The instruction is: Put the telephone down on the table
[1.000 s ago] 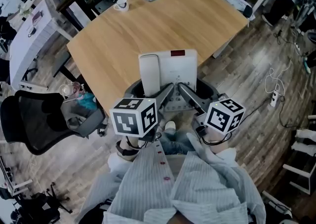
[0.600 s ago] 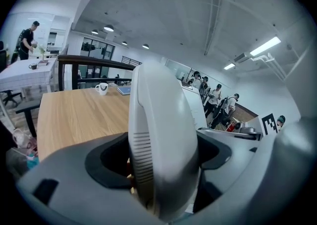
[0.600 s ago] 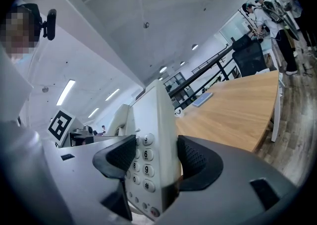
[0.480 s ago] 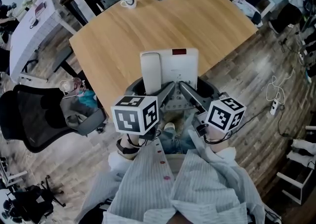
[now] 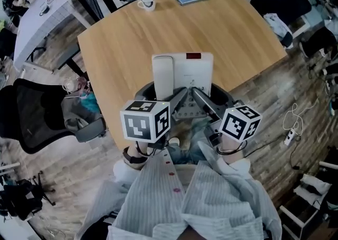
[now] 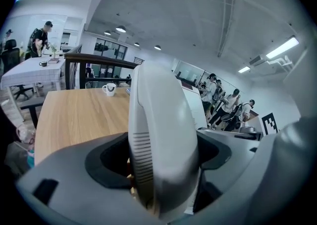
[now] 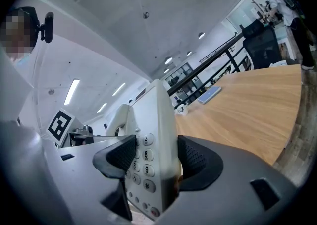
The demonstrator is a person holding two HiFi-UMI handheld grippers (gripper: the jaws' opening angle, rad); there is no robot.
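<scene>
Your left tool (image 6: 163, 172) pinches the stiff, smooth, probably light telephone (image 5: 191, 72) by the handset (image 6: 158, 120), your right tool (image 7: 154, 165) by the keypad (image 7: 140, 162) edge

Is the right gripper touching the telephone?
Touching. The right gripper view shows the right gripper shut on the telephone, its jaws pressing the keypad face and the back, with no gap.

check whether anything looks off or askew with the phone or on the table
Nothing stands out. The telephone looks intact, its handset seated in the cradle, gripped at its near edge by the left tongs and right tongs. On the table, the cup stands upright, nothing spilled.
</scene>
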